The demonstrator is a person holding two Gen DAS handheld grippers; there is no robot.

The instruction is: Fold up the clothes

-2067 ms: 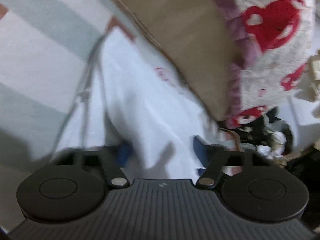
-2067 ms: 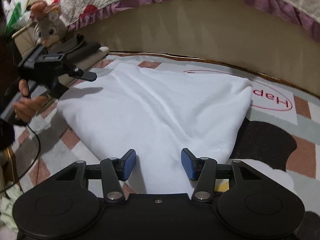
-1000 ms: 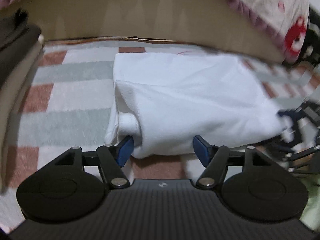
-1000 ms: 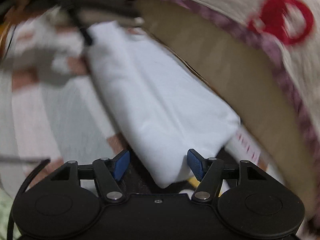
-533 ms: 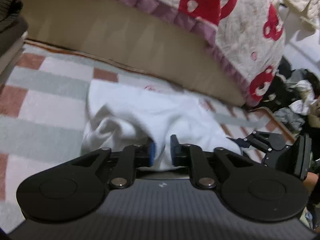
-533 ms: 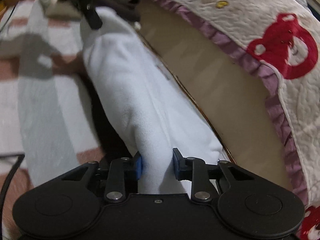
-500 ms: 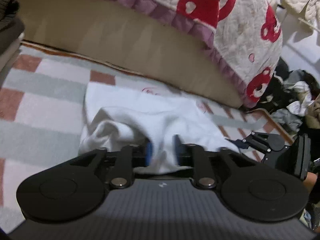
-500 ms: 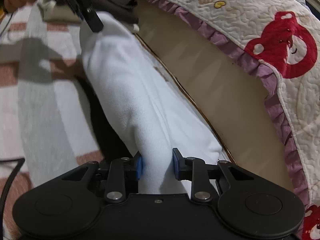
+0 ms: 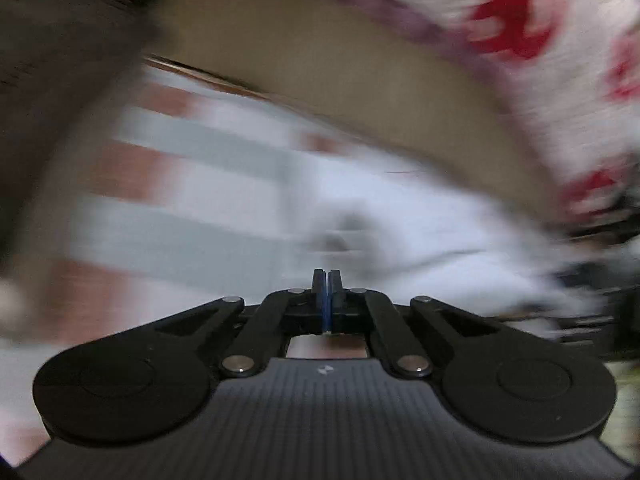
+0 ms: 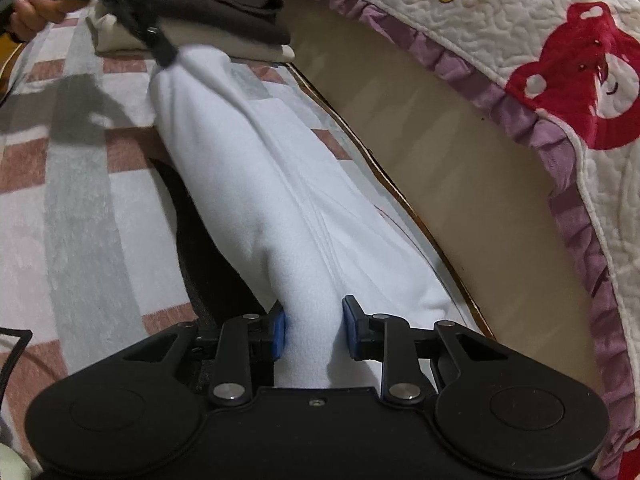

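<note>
Right wrist view puts the white garment (image 10: pixel 256 184) at the centre: it stretches as a long, bunched band from the near edge of the picture up and away to the far left, raised a little above the checked rug (image 10: pixel 68 208), which shows a dark shadow beneath it. Its near end is pinched between the blue pads of the right gripper (image 10: pixel 313 330), which clamps a thick fold of the cloth. Half a second ago that grip looked the same; a second ago these jaws stood wide with the garment's corner only lying between them. At the far end the left gripper (image 10: pixel 166 58) meets the cloth's tip, with a person's hand (image 10: pixel 38 4) behind it; whether cloth is caught there is hard to tell.

Left wrist view is heavily blurred. The left gripper (image 9: pixel 326 280) has its blue pads pressed flat together with no cloth visible between them, whereas half a second ago they were closing around a fold of white fabric. The garment (image 9: pixel 420 220) appears as a white smear beyond and to the right of the tips.

Farther out, folded dark clothes (image 10: pixel 224 4) lie stacked at the far left, and the quilt with red bears (image 10: pixel 540 60) overhangs the beige bed side (image 10: pixel 460 176) on the right.
</note>
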